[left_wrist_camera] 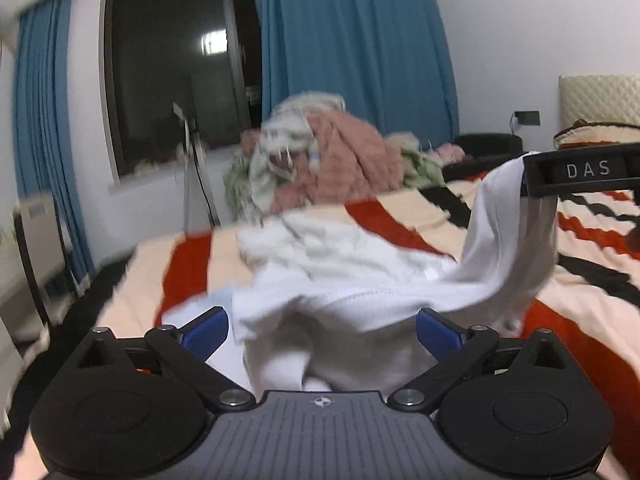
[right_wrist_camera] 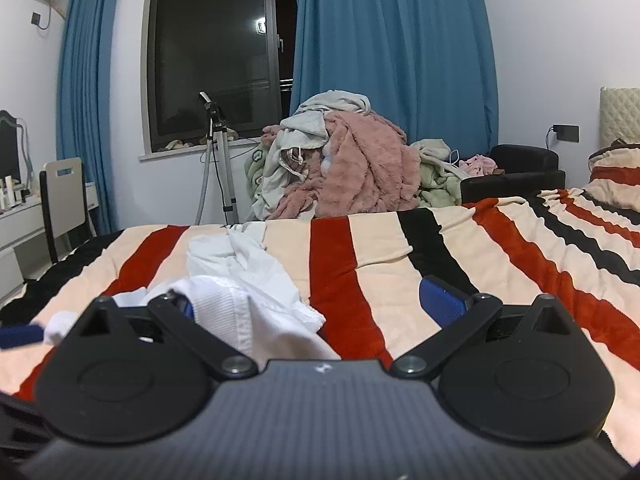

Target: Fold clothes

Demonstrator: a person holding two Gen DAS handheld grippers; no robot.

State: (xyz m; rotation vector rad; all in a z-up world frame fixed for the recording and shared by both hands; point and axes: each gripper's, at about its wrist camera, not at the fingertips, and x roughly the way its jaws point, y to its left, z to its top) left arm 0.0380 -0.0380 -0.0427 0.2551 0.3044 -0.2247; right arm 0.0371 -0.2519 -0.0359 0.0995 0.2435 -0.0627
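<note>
**Loose White Garment Lay Across Two Wide Claws, Clamped by Neither**

Left wrist view: the left gripper (left_wrist_camera: pixel 322 320) stood with its blue pads (left_wrist_camera: pixel 208 332) far apart, and the white garment (left_wrist_camera: pixel 340 264) was bunched in the gap without being pinched. One end of the cloth rose to the right and hung from a black bar lettered DAS (left_wrist_camera: pixel 580 170), which I judged to be part of the other claw. The rest trailed over the striped blanket (left_wrist_camera: pixel 380 216). The picture was smeared, so the garment's edges and seams were hard to make out. The risk here was plain: the cloth only rested on the hardware, so any lift or tug could let it slide off and collapse into a heap. A claw closing blind on the bunch might also catch several layers at once and set a crooked fold.

Right wrist view: the right gripper (right_wrist_camera: pixel 308 300) was also spread wide. A ribbed hem of the garment (right_wrist_camera: pixel 248 264) lay draped over its left finger, and the right pad (right_wrist_camera: pixel 440 300) was bare above the blanket (right_wrist_camera: pixel 500 248). This sharper view showed that the cloth was hooked rather than gripped, which the left view could not settle. It also showed the garment's far end crumpled flat on the bed. Only the left view showed the raised span between the claws. The clothes pile (right_wrist_camera: pixel 352 164) sat beyond the bed, well apart.
</note>
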